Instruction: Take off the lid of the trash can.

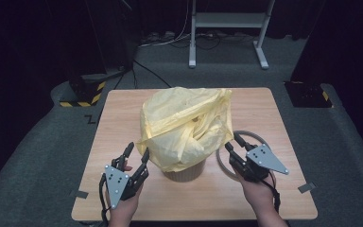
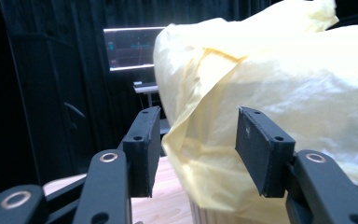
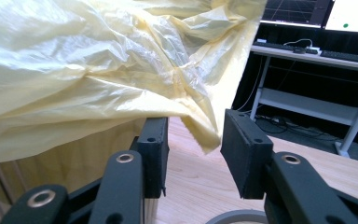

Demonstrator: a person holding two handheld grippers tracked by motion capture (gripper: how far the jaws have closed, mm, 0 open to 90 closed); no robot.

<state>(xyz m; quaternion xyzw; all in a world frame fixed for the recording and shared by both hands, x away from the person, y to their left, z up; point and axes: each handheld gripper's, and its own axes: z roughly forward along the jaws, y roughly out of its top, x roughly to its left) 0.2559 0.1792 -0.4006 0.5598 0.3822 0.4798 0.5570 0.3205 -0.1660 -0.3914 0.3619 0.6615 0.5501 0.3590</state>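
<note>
One wooden surface (image 1: pixel 264 118) carries one yellow plastic bag (image 1: pixel 184 125), draped loosely over one pale bin (image 1: pixel 184 174) at the middle. One grey ring (image 1: pixel 223 161) lies flat just right of the bin. The left gripper (image 1: pixel 137 153) sits just left of the bag, fingers (image 2: pixel 142 149) spread and holding nothing. The right gripper (image 1: pixel 230 143) is near the bag's right edge, fingers (image 3: pixel 244 158) parted and empty, the bag's corner hanging just beyond them
</note>
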